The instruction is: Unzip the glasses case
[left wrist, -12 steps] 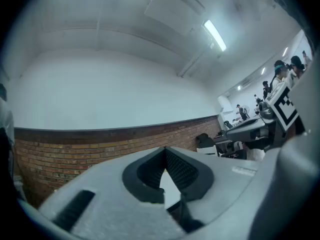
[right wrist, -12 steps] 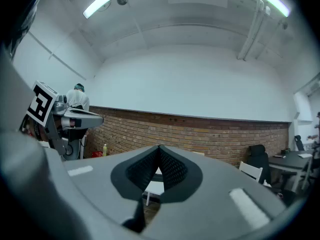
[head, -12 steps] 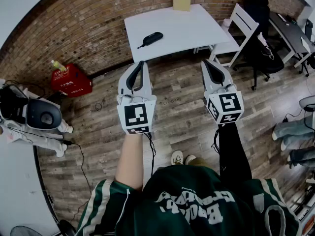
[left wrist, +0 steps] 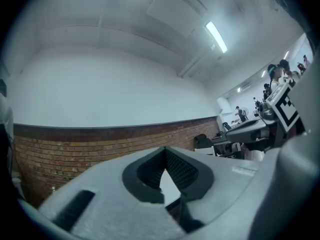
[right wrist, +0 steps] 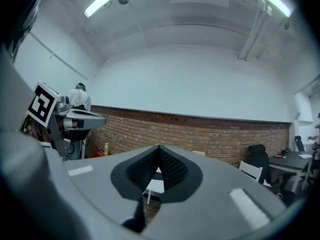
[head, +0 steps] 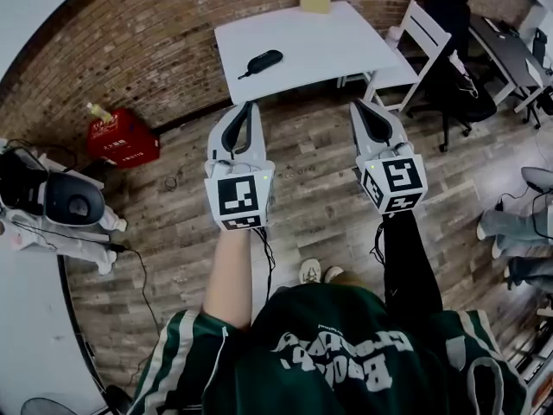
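A red box (head: 123, 138) is seen at the left of the head view. The left gripper (head: 248, 108) is held left of centre, with its jaws closed together on nothing. The case (head: 263, 60) is laid on the white table (head: 333, 46) at upper centre, well apart from both grippers. The right gripper (head: 357, 105) is held right of centre, jaws likewise together and empty. A chair (head: 419, 41) is placed right of the table.

Both arms reach forward side by side, roughly level and well apart. The left tool (head: 245, 107) has its jaws pressed together with nothing between them, and so has the right tool (head: 357, 105). The left forearm (head: 229, 275) is bare, the right arm (head: 408, 262) dark-sleeved.
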Motion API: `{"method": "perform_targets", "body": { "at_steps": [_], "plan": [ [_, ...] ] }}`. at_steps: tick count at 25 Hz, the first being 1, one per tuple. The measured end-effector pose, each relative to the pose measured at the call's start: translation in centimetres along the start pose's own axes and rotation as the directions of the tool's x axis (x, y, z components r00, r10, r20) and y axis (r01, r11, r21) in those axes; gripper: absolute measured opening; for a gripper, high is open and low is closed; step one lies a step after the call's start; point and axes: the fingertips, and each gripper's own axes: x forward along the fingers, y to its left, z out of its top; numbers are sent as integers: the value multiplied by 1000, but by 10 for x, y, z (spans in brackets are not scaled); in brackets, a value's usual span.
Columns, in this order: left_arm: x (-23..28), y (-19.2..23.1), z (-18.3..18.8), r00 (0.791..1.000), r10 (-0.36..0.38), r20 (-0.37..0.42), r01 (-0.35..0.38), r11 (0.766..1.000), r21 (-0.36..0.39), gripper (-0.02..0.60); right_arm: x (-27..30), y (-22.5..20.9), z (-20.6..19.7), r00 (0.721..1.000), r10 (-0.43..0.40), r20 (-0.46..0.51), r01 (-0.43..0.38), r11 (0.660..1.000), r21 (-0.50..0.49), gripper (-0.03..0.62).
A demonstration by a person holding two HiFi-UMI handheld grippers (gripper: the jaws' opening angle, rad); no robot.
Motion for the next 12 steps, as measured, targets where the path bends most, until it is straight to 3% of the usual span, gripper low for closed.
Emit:
{"method": "perform_targets", "body": {
  "at_steps": [7,9,12],
  "plan": [
    [-3,5,-5,1000,2,17,-1,998,-60,16,2,0,-7,1000,5,7,-5,999,37,14],
    [-2,7,-8,1000,2,16,-1,998,-56,62,4,2,-10,1000,21,3,-22,999,34,93],
    [3,11,-10,1000,-1,29,2,998,-60,124,11,0,-11,999,35,2,-35,999,36,126]
  ]
}}
